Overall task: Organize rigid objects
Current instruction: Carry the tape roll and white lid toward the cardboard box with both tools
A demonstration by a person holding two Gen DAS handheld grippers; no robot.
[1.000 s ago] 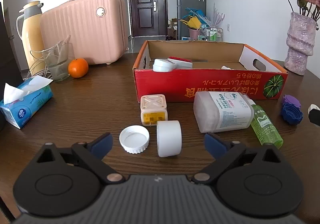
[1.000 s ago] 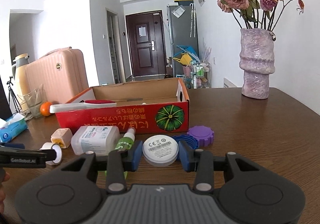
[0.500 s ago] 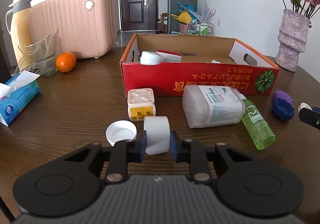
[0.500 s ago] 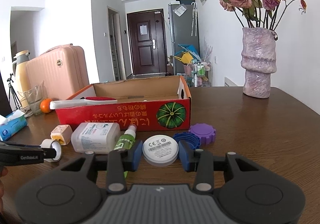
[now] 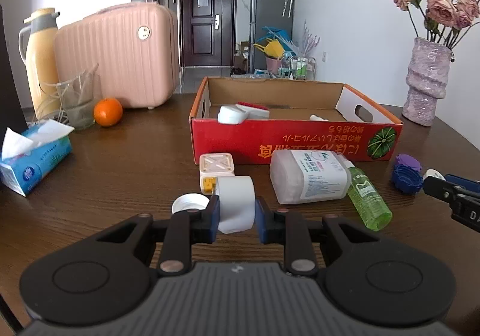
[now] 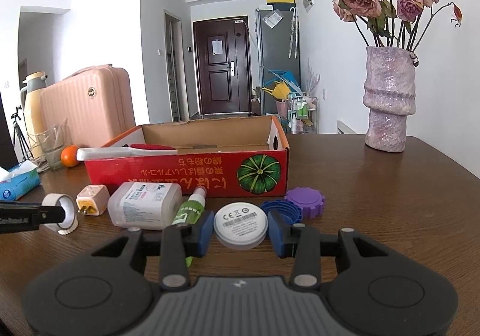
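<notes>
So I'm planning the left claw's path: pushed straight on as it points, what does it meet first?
Probably the peach plug cube, just beyond the held white tape roll; depth is uncertain.

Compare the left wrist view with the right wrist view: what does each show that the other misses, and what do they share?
Only the left wrist view shows the left gripper shut on the white tape roll from above, with the white cap beside it. Only the right wrist view shows the right gripper gripping the round white disc and its printed face. Both show the red box, white bottle, green spray bottle, blue lid and purple lid.
</notes>
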